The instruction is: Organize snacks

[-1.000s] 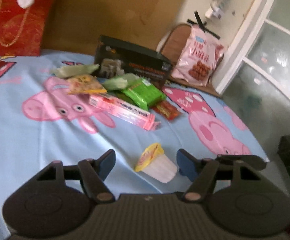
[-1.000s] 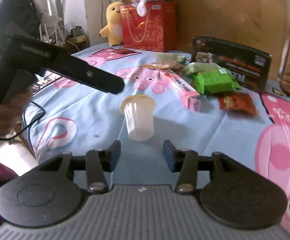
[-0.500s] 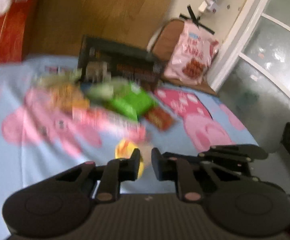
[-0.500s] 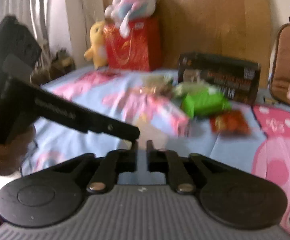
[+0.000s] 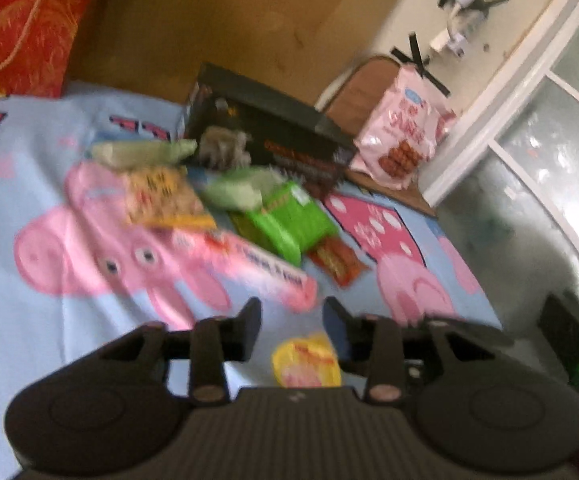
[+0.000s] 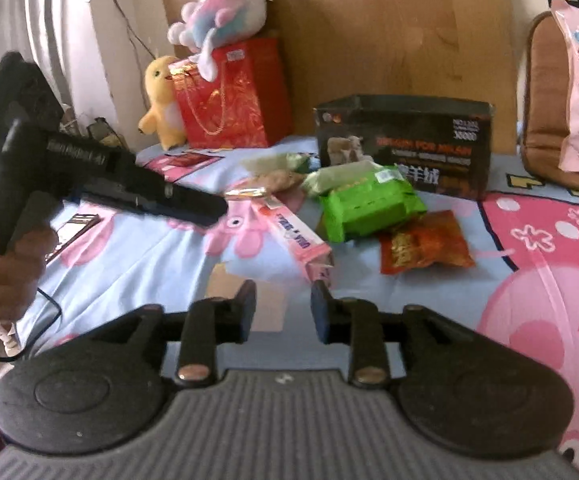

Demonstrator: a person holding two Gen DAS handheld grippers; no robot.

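Note:
A jelly cup with a yellow lid (image 5: 306,362) sits low between my left gripper's (image 5: 291,320) open fingers, close to the gripper body. In the right wrist view the cup (image 6: 249,300) shows as a pale blurred shape between and behind the open fingers of my right gripper (image 6: 283,306). I cannot tell whether either gripper touches it. A pile of snacks lies beyond: a pink box (image 6: 295,234), a green pack (image 6: 369,204), a red pack (image 6: 425,248), a yellow pack (image 5: 161,196). An open black box (image 6: 405,140) stands behind them.
The table wears a blue cartoon-pig cloth (image 6: 549,280). A red gift bag (image 6: 229,96) and plush toys stand at the back left. A pink snack bag (image 5: 403,140) rests on a chair at the right. The left gripper's body (image 6: 101,176) crosses the right wrist view.
Both grippers were open around the cup, closed half a second ago, and now stand open again. The cup now sits nearer the left gripper's body.

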